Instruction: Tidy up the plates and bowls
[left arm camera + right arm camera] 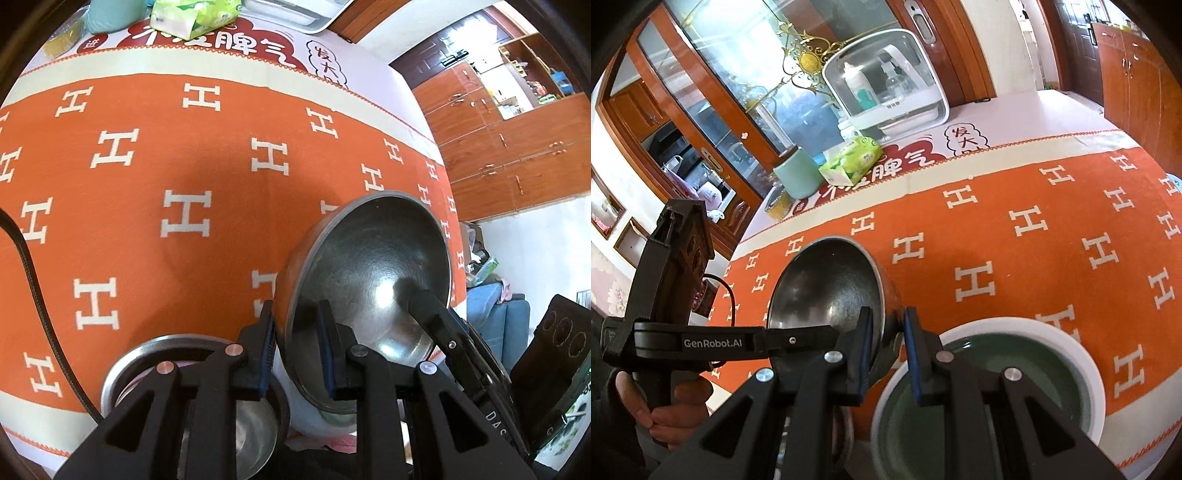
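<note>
A large steel bowl (369,258) hangs tilted above the orange tablecloth, held from two sides. My left gripper (297,332) is shut on its near rim. My right gripper (886,332) is shut on the opposite rim, and one of its fingers (424,304) shows inside the bowl in the left wrist view. In the right wrist view the steel bowl (827,284) opens to the left, where the left gripper (798,338) reaches in, held by a hand. Below sit a smaller steel bowl (122,365) and a white bowl (1071,343) with a green inside.
A green tissue pack (855,162), a pale green cup (798,177), a yellow tape roll (777,206) and a white box with bottles (886,85) stand at the table's far side. A black cable (33,280) trails at the left. The table edge (448,206) drops off at the right.
</note>
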`<state>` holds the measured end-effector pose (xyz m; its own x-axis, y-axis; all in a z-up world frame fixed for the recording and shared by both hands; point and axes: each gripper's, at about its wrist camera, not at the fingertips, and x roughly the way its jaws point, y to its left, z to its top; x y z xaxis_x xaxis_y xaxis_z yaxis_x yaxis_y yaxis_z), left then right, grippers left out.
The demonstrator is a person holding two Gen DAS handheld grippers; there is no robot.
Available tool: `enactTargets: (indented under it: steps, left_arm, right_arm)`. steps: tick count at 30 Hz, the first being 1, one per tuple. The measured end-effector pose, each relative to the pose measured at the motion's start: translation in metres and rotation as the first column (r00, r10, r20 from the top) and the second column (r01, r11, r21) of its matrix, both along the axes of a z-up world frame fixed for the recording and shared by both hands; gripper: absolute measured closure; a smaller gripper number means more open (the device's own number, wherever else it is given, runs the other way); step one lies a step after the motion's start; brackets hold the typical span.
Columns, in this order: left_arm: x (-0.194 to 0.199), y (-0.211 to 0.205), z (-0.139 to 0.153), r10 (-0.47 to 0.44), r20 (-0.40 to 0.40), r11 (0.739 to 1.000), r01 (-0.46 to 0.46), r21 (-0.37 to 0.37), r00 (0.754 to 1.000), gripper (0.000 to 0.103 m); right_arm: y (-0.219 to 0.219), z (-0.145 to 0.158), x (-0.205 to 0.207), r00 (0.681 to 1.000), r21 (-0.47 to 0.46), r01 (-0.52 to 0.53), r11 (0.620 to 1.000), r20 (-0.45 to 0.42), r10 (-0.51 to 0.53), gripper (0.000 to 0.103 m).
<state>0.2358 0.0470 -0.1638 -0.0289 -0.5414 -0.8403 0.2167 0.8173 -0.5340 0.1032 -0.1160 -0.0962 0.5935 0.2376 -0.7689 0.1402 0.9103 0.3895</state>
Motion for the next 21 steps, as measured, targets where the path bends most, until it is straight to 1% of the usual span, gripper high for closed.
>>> enactTargets:
  steps: [5, 14, 21]
  left_arm:
    - [-0.012, 0.019, 0.007, -0.018, 0.011, 1.0, 0.019, -0.011, 1.0, 0.085]
    - [-0.033, 0.051, 0.016, -0.07, 0.037, 0.997, 0.07, -0.009, 0.997, 0.083]
    - [-0.048, 0.071, 0.019, -0.109, 0.05, 0.994, 0.108, 0.013, 0.993, 0.082]
  right_arm:
    - [0.018, 0.008, -0.011, 1.0, -0.002, 0.007, 1.0, 0.019, -0.007, 0.086]
    - [0.053, 0.015, -0.034, 0.998, -0.002, 0.031, 1.0, 0.054, -0.03, 0.086]
    - [0.076, 0.015, -0.046, 0.999, -0.011, 0.023, 1.0, 0.037, -0.022, 0.086]
